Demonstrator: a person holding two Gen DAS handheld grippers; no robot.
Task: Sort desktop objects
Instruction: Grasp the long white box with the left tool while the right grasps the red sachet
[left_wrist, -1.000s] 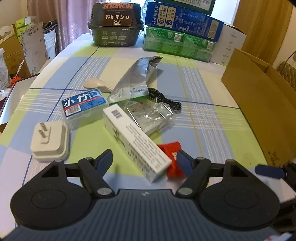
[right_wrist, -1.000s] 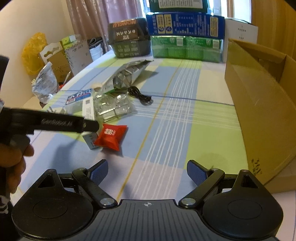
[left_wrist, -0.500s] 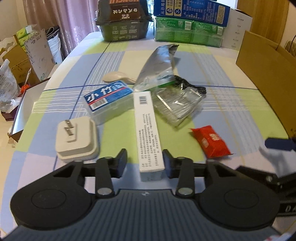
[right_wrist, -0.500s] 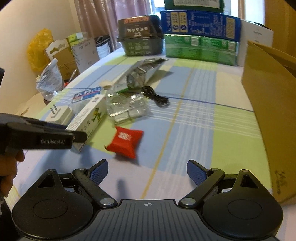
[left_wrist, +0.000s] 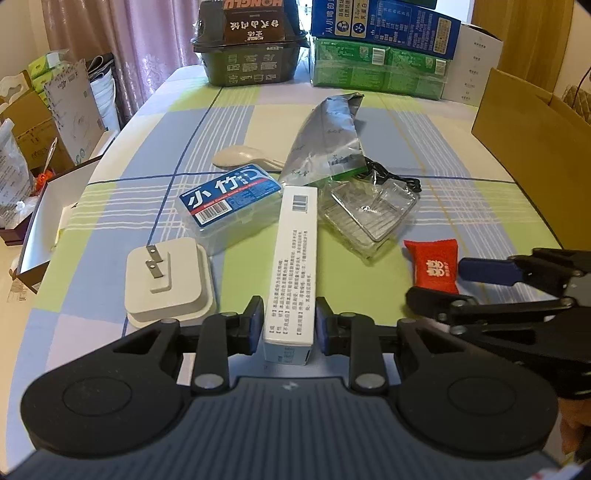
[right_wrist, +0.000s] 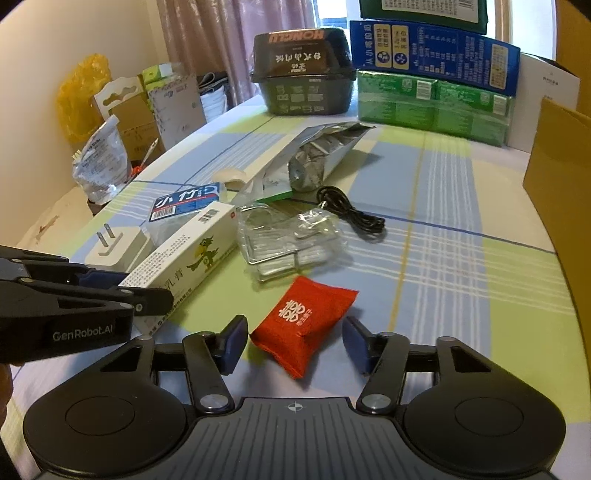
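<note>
1. Straddling the carton's (left_wrist: 294, 254) near end, the left gripper (left_wrist: 290, 325) has its pads at both long sides; full clamping cannot be told.
2. Carton's long axis runs straight away from the jaws. It is long and white, with a barcode at the far end.
3. Right gripper (right_wrist: 293, 341), wide open and empty, brackets the red sachet (right_wrist: 303, 325) right of the carton.

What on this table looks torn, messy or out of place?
The silver bag lies on its side, torn open at one end, its crumpled inner packets showing. The clear wrapper beside it is crinkled, and the black cable sits in a loose tangle. Nothing has spilled.
</note>
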